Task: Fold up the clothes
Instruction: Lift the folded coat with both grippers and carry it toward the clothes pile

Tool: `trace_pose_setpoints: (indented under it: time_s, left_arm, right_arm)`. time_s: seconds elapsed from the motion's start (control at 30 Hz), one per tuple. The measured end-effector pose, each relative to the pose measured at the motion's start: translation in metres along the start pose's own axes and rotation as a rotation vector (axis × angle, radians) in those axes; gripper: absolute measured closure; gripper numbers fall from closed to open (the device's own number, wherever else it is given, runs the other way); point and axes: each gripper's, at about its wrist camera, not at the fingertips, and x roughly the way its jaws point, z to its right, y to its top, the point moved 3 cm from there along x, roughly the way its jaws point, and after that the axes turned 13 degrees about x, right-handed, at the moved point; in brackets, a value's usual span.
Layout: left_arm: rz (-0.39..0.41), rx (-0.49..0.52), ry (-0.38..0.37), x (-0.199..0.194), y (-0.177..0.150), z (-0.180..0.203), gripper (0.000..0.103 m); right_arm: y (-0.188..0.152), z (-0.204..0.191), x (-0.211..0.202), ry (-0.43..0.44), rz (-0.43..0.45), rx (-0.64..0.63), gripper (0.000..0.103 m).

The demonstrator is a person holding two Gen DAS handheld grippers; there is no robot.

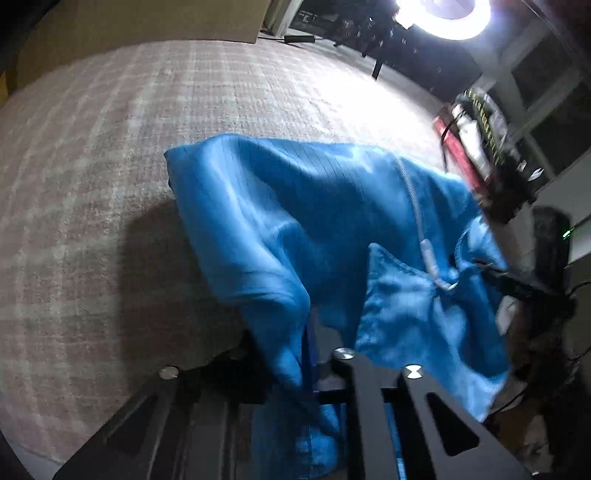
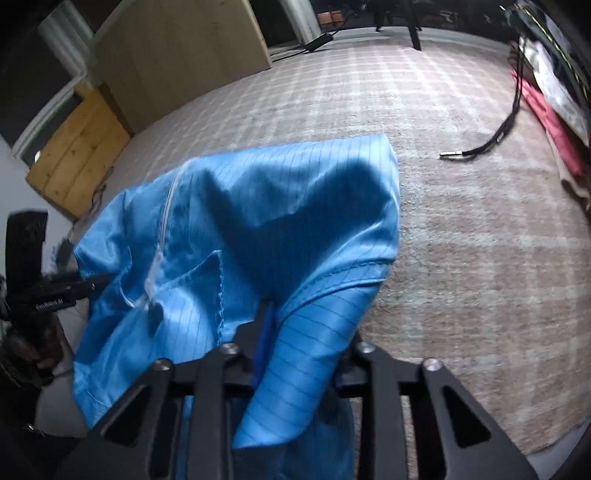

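Hanging between the two grippers, a blue garment with thin dark stripes is lifted above a pink-and-white checked rug. The left gripper has its jaws closed on a bunched fold of the cloth, which runs down between them and out of view at the bottom edge. The right gripper likewise has its jaws closed on a fold of the garment, the fabric draping over and between them. A white zipper runs down the cloth, and a patch pocket sits just beside the zipper in the right wrist view. In that view the left gripper shows at the far left, pinching the garment's other edge, with a hand around its handle. The cloth is slack and creased, sagging in the middle with one corner standing up toward the rug beyond. A black cable with a metal plug lies on the rug, well apart from the garment. A red cloth lies along the rug's far right edge. A bright round lamp glares at the top of the left wrist view, and wooden boards lean at the rug's far left.
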Motion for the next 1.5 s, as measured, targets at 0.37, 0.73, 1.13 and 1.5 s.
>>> trace_pose_setpoints:
  time_s: [0.37,0.73,1.13,1.5]
  left_arm:
    - [0.114,0.071,-0.015,-0.042,0.031,0.013,0.097]
    - [0.17,0.188,-0.048,-0.036,0.074,0.063,0.097]
    - [-0.026,0.179,0.052,0.038,0.038,0.053,0.07]
    - [0.057,0.117,-0.053,0.031,0.041,0.053,0.097]
  right_arm:
    - [0.003,0.0,-0.071,0.106,0.122,0.075,0.095]
    - [0.026,-0.027,-0.062,0.066,0.248,0.097,0.096]
    - [0.008,0.006,0.028,-0.115,0.134,0.109,0.056]
    - [0.014,-0.025,0.061,-0.004,0.071,0.026,0.094]
